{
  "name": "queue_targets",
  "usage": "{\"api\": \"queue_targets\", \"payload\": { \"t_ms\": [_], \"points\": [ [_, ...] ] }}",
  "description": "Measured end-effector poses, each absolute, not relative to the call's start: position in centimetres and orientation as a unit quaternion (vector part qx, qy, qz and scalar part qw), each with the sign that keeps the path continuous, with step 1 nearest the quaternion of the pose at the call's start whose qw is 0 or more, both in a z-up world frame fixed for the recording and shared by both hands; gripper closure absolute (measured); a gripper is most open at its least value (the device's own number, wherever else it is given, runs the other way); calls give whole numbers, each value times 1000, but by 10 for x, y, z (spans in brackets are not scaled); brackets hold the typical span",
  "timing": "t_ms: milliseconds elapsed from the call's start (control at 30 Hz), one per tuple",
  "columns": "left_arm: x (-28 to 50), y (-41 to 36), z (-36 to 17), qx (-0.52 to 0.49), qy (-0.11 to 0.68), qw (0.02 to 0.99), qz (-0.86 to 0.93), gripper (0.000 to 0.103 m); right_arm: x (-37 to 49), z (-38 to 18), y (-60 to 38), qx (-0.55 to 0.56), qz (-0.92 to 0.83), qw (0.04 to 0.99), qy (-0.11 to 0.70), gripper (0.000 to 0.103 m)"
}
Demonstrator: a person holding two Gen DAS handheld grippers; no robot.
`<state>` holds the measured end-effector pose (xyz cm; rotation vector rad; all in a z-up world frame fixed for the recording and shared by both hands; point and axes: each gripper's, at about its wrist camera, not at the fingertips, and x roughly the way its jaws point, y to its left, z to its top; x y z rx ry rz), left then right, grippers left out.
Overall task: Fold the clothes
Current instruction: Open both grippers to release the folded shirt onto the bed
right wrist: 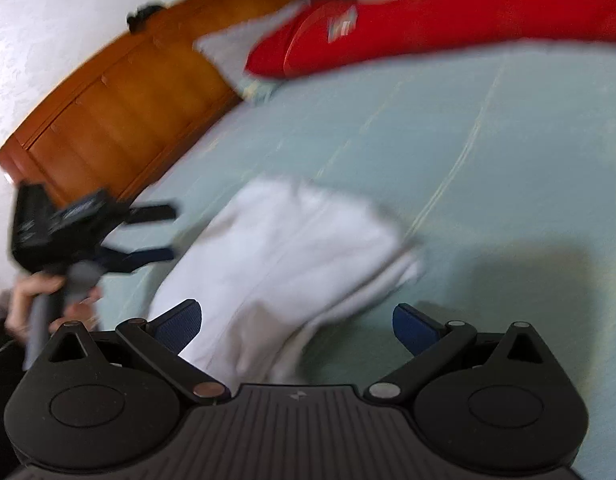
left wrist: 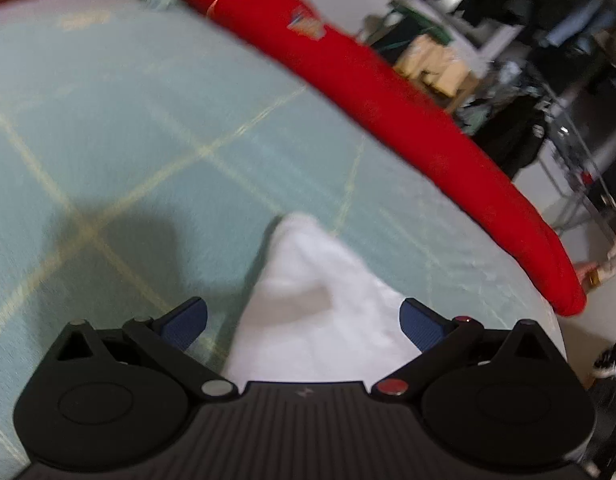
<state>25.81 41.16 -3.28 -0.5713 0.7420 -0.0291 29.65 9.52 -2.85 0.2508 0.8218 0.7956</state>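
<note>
A white folded garment (right wrist: 292, 256) lies on a pale green bedsheet (right wrist: 488, 152). In the left wrist view one pointed end of the white garment (left wrist: 320, 300) reaches in between the blue pads. My left gripper (left wrist: 304, 324) is open above it, gripping nothing. My right gripper (right wrist: 296, 326) is open too, hovering over the near end of the cloth. The right wrist view also shows the left gripper (right wrist: 164, 232) at the far left, a hand (right wrist: 36, 296) holding it, its fingers spread beside the cloth's left edge.
A long red cushion (left wrist: 388, 96) lies along the far edge of the bed (left wrist: 108, 120); the red cushion (right wrist: 448, 12) also runs across the top of the right wrist view. A wooden headboard (right wrist: 120, 100) stands at the left. Racks with dark clutter (left wrist: 548, 40) fill the room beyond.
</note>
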Motion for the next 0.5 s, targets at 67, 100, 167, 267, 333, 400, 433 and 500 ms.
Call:
{"api": "queue_targets", "payload": {
  "t_ms": [67,100,167,267,333,400,433,500],
  "points": [
    [256,401,-25,-266,351,897,-46,1,289,-14,95,101,395,845,347,0],
    [257,395,-24,-265,352,896,-60,1,285,-8,102,87,418,841,334,0],
    [259,386,-26,-264,359,892,-82,1,275,1,119,59,468,825,311,0],
    [257,386,-42,-266,378,882,-86,1,255,-3,144,16,550,780,298,0],
    [258,392,-58,-278,393,873,-76,1,246,-18,152,-22,565,766,307,0],
    [258,399,-70,-301,392,866,-76,1,244,-40,152,-64,553,763,327,0],
    [256,402,-69,-308,387,866,-75,1,244,-49,151,-82,545,764,335,1],
    [247,403,-60,-307,378,871,-72,1,240,-45,147,-101,544,766,327,1]
  ]
}}
